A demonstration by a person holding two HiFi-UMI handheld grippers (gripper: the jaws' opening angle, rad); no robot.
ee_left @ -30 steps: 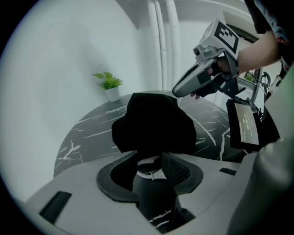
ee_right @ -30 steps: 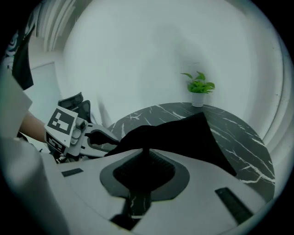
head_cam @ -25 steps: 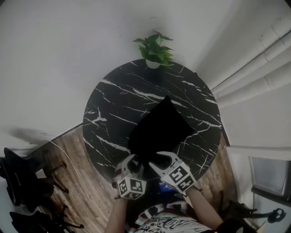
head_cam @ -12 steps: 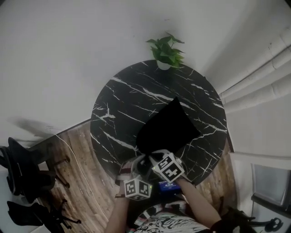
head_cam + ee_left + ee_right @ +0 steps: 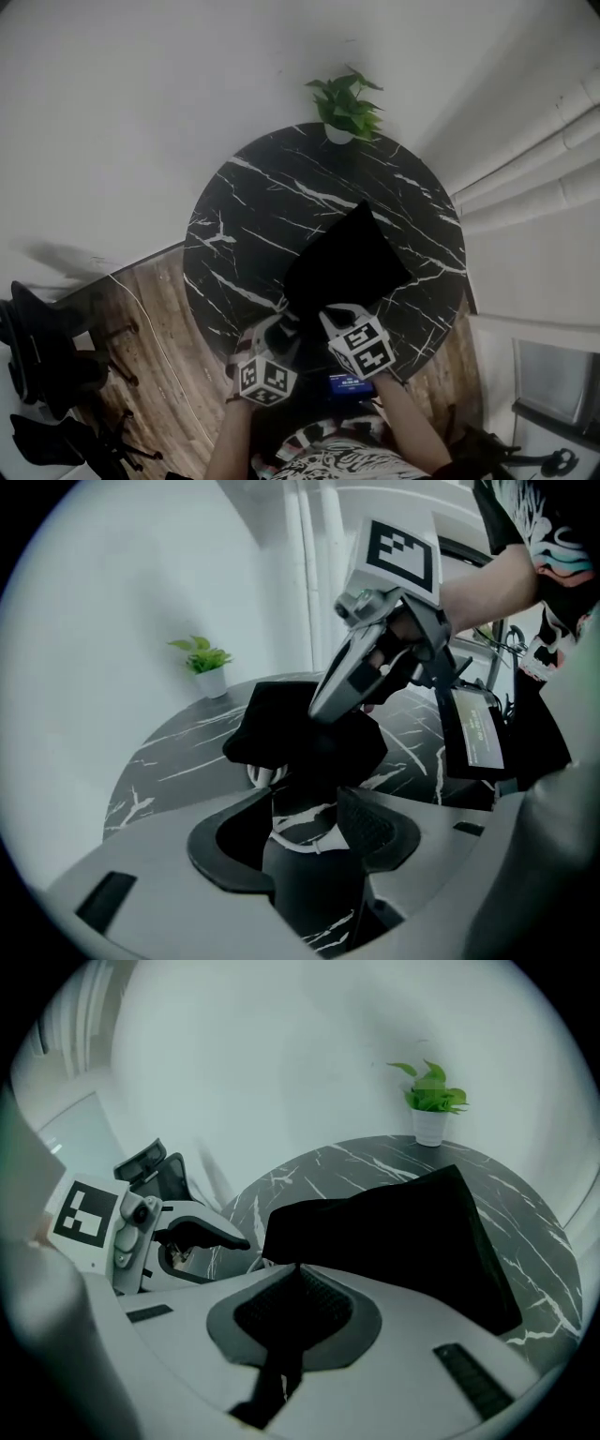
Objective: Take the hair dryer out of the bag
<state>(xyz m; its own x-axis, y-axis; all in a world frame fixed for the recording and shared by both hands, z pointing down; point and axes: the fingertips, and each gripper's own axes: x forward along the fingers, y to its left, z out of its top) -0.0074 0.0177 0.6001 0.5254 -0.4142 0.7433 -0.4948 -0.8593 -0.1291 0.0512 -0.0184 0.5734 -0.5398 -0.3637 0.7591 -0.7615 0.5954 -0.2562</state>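
Head view gives me a round black marble table [image 5: 253, 206] with white veins, and a black cloth bag [image 5: 347, 262] lies on its near right part. My right gripper [image 5: 298, 1269] has just been closing; its jaws now meet on the near edge of the bag and pinch the fabric. My left gripper [image 5: 305, 808] has just been opening. Its jaws stand apart before the bag's mouth and press nothing. A small white piece [image 5: 262, 775] shows under that edge; whether it is the hair dryer I cannot tell.

Grey left gripper [image 5: 305, 801] and right gripper [image 5: 298, 1269], black-white marker cubes [image 5: 267, 380], patterned shirt [image 5: 347, 459]
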